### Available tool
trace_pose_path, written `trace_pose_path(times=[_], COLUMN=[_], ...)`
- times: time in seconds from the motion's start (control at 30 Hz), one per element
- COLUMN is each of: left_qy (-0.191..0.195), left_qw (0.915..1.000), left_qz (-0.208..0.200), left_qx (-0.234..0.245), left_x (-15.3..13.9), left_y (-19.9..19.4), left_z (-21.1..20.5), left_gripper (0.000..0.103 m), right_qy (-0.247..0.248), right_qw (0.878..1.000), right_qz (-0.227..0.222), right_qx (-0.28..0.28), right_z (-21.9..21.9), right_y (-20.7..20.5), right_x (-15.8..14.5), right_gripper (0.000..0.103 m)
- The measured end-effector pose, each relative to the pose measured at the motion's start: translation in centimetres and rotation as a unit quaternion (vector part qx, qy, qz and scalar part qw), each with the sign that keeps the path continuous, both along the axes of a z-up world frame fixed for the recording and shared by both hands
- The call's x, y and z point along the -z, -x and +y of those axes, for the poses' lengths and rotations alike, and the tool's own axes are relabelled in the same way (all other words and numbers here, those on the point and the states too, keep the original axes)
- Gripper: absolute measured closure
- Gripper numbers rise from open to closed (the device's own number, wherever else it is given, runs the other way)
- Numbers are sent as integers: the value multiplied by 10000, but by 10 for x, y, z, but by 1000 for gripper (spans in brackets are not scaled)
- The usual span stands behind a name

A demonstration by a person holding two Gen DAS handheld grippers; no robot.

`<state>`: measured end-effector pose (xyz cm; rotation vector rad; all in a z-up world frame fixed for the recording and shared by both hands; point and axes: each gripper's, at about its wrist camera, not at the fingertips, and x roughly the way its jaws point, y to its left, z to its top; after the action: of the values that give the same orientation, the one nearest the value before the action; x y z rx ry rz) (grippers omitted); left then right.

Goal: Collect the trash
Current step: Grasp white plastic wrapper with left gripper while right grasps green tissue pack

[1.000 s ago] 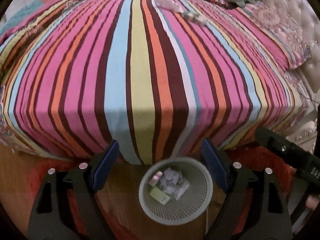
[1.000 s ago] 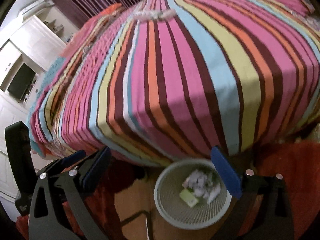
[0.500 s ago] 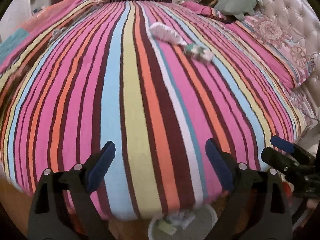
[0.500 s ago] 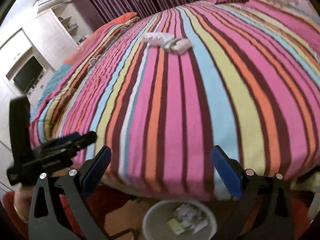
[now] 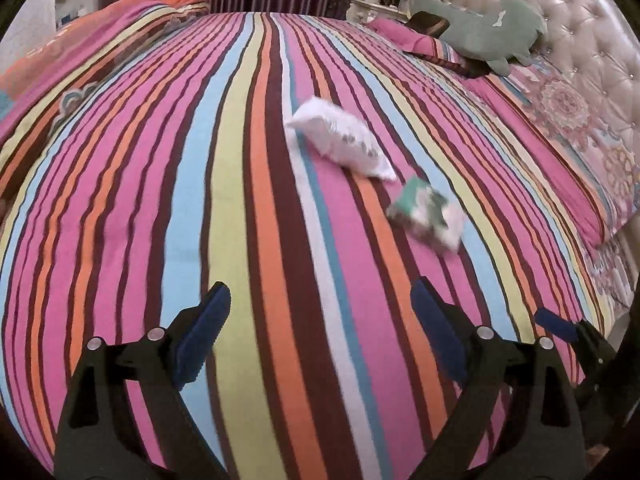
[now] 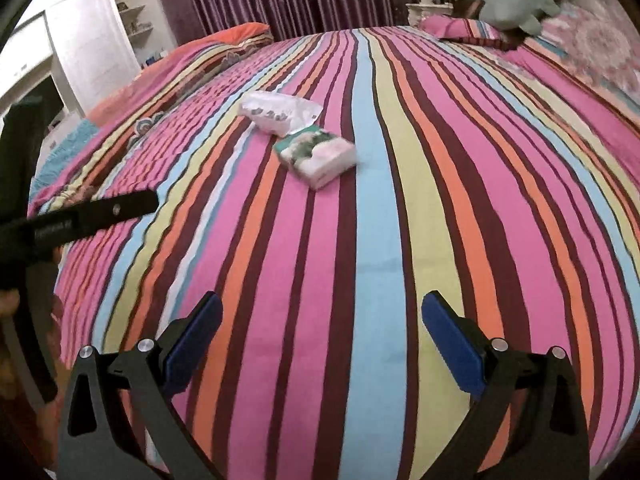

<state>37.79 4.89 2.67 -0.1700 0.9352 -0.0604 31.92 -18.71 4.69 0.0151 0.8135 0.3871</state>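
Fingers (image 5: 434,322) of both grippers wide, empty; white packet (image 5: 340,140) and green pack (image 5: 426,214) well ahead on bedspread (image 5: 160,200).

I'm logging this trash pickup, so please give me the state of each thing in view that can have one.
White packet: lying flat on the striped bedspread, untouched.
Green and white packet: lying beside the white one, untouched.
Left gripper: open, empty, above the bedspread.
Right gripper: open, empty, above the bedspread.
Green plush toy: resting on the pillows by the headboard.
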Motion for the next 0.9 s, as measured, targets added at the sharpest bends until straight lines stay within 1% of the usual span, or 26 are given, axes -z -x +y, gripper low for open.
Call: trace_pose_path(times=[0.13,0.27,0.3,0.4,0.6,0.73,0.83,0.9], left_qy=[81,306,319,288,258,192,67,-80], left_qw=[9999,9994,9994,9994,9991,9989,9986,9984], left_qz=[63,145,141,187,306,411,495,549], left_qx=[-14,-27,-21,51,113,129,148,117], left_x=[1,1,1,3,10,22,31,36], left_y=[-38,-80,-85,-114,-150,-169,-180,-188], left_z=[0,0,0,-5,-13,-19,-24,-27], left_gripper=[14,14,14,14,14,14,14,14], right_qy=[78,107,126,239,321,328,609,778], right_qw=[9999,9998,9997,9991,9984,9982,9966,9955], right_qz=[-74,-56,-71,-170,-245,-292,-293,-277], right_qx=[-54,-164,-185,-320,-387,-399,-464,-463], right_z=[6,17,19,27,38,47,55,59], right_y=[-23,-51,-54,-67,-97,-106,-112,-117], right_x=[-1,-1,-1,-1,5,7,11,15], right_gripper=[8,8,8,8,8,8,8,8])
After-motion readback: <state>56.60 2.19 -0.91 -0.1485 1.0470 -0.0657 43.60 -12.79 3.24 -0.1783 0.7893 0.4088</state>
